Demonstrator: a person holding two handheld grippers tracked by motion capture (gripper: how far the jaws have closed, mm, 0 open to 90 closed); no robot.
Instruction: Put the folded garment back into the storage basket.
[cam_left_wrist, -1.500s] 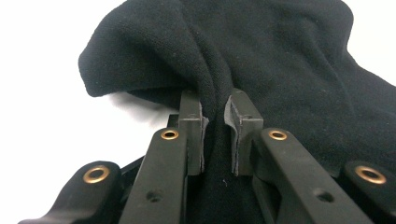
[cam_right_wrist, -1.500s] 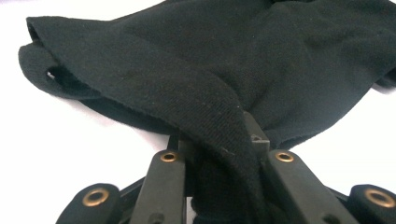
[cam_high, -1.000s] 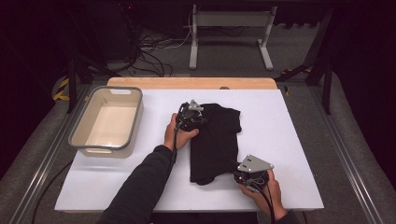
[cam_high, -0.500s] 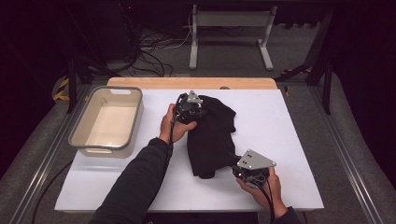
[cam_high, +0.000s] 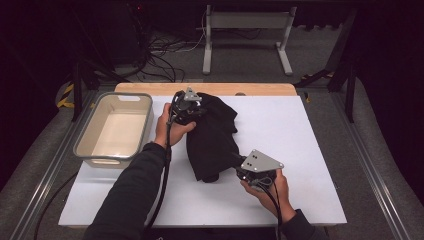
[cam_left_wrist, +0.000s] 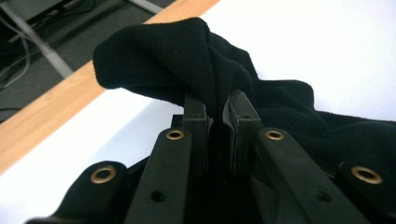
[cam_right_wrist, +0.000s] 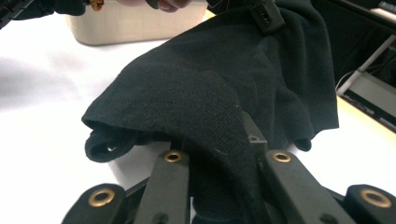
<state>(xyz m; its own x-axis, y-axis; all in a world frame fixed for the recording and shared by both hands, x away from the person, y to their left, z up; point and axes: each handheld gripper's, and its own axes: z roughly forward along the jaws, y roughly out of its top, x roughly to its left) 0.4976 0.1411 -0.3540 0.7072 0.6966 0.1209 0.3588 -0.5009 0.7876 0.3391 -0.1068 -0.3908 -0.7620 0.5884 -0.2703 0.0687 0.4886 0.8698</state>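
Observation:
A black garment (cam_high: 212, 137) hangs lifted over the middle of the white table (cam_high: 300, 130), stretched between my two grippers. My left gripper (cam_high: 192, 111) holds its far end near the table's back; in the left gripper view the jaws are shut on a bunched fold of the black garment (cam_left_wrist: 205, 70), left gripper (cam_left_wrist: 217, 109). My right gripper (cam_high: 239, 165) holds the near end; in the right gripper view the black garment (cam_right_wrist: 210, 88) drapes over the jaws and hides the tips, right gripper (cam_right_wrist: 224, 140).
A beige plastic tub (cam_high: 116, 129) stands at the table's left side, close to my left forearm. A wooden strip (cam_high: 260, 89) runs along the table's back edge. Cables and a metal stand lie on the floor beyond.
Both grippers have lifted the garment off the table and carried it left. The cloth, flat a second ago, now hangs bunched between them.

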